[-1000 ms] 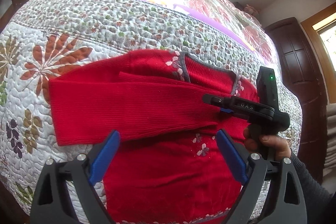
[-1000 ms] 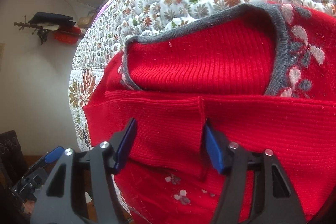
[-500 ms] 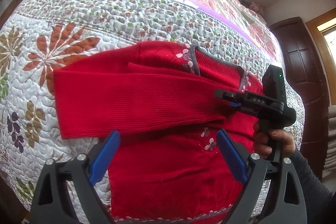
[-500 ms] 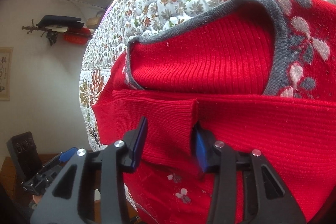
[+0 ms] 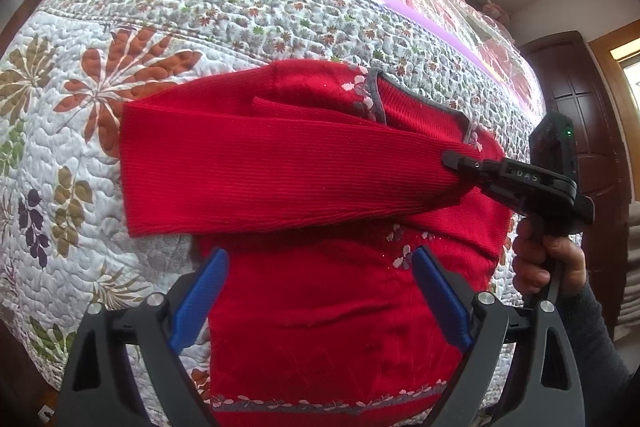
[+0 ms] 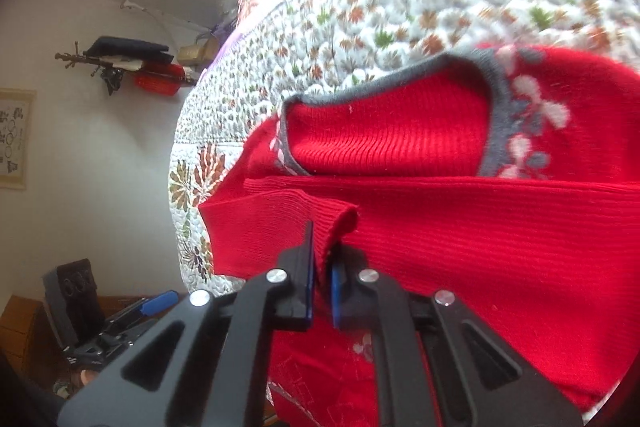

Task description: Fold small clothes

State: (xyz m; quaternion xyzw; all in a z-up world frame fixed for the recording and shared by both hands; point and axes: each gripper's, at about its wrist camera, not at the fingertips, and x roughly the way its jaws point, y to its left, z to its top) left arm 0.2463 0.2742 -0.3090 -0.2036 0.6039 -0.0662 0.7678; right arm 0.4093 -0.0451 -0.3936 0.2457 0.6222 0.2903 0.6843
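Now the right gripper (image 6: 322,275) pinches the cuff of the sleeve (image 6: 332,223) lying across the red sweater (image 5: 328,323) on the quilt (image 5: 168,27); the left gripper (image 5: 320,301) hovers wide above the hem; next, I judge, the sleeve must be laid flat.

Daylight is soft and even; the far bedding beyond the left gripper (image 5: 320,303) is blown out white. Fisheye bending darkens every corner. Ahead of the right gripper (image 6: 322,291), the quilt (image 6: 440,7) is motion-blurred.
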